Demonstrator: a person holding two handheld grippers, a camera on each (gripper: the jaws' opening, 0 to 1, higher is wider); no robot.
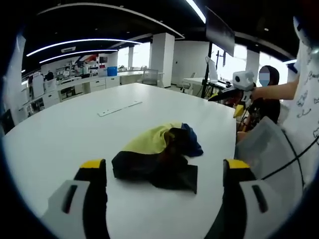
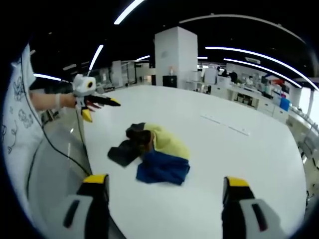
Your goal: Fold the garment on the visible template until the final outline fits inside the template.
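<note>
The left gripper [image 1: 164,174] rises from the bottom of the left gripper view with its yellow-tipped jaws wide apart and nothing between them. They frame the garment [image 1: 158,157] just above them in the lower middle of the frame. That spread reads as a readiness to take hold, not a grip.

The right gripper [image 2: 165,189] stands the same way at the bottom of the right gripper view, jaws apart and bare, aimed at the garment [image 2: 152,152] in the middle of the frame. In that view the other gripper [image 2: 99,107] comes in at the upper left, held out over the table edge by a hand. Its jaws look somewhat apart, and it is well apart from the cloth. In the left gripper view, the right one [image 1: 232,92] enters at the upper right in the same manner.

The garment lies crumpled in a heap of yellow, dark blue and black on the white table [image 1: 65,134], nearer the person's edge than the far side. No fold is made yet, so the task is probably at its start. I cannot make out a template outline under or around the heap. A pale strip [image 1: 119,108] lies farther back, above and left of it.
</note>
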